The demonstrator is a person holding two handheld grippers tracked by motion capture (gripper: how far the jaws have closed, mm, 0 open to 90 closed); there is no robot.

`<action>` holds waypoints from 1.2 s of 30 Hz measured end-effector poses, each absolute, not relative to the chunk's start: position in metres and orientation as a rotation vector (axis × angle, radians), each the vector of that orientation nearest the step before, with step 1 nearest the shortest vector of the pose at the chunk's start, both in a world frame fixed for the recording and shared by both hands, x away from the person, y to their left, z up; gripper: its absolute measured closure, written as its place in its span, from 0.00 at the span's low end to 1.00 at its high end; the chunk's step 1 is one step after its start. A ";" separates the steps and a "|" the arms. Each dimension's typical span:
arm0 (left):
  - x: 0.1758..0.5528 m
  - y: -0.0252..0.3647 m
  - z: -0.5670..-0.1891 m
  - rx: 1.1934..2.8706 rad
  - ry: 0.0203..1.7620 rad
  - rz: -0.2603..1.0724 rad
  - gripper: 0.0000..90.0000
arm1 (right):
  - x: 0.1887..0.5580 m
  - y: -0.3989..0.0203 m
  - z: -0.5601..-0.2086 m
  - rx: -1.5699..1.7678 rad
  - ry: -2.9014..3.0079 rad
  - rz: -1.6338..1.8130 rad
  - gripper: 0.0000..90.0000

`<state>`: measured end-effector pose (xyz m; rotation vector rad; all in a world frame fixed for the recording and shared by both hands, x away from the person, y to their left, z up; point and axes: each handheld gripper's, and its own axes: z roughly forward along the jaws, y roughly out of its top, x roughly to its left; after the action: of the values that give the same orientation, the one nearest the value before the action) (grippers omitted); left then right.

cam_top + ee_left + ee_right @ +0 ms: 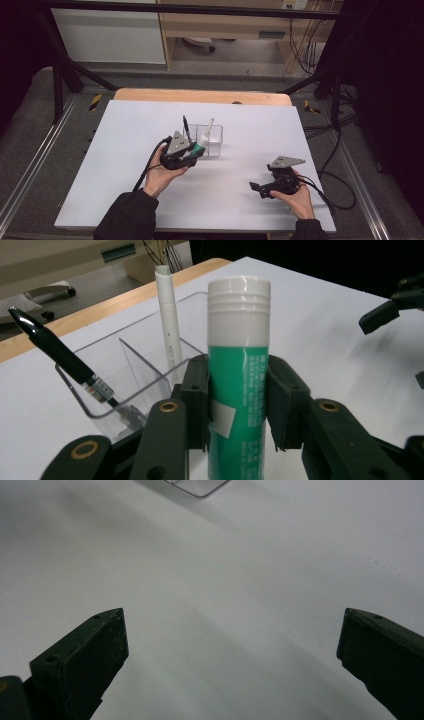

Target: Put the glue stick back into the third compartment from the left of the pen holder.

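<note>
My left gripper (pixel 196 151) (pixel 239 390) is shut on a green glue stick (pixel 239 390) with a white cap, which shows in the high view as a green glue stick (pixel 200 147) held just in front of a clear plastic organizer (pixel 216 135) (pixel 145 352). A black pen (pixel 186 126) (pixel 60 357) and a white pen (pixel 208 127) (pixel 169 325) stand tilted in that organizer. My right gripper (pixel 260 189) (pixel 232 650) is open over the bare white surface at the front right, with nothing between its jaws.
The white tabletop (pixel 150 120) has a wooden edge (pixel 200 96) at the back. Black frame legs stand at both far corners, and cables (pixel 340 185) lie off the right side. A corner of the organizer (pixel 197 487) sits at the top of the right gripper view.
</note>
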<state>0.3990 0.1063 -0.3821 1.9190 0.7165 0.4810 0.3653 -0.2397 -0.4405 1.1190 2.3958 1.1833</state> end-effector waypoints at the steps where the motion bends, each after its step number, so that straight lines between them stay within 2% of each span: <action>1: 0.400 0.105 -0.381 1.915 0.719 0.482 0.72 | 0.365 -0.240 -0.441 1.119 2.394 1.185 0.01; 36: 0.446 0.061 -0.363 1.825 0.799 0.510 0.72 | 0.365 -0.243 -0.441 1.105 2.398 1.165 0.01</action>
<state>0.4464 0.0611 -0.3627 1.8245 0.7990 0.5095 0.3646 -0.2429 -0.4410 1.1053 2.3982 1.1645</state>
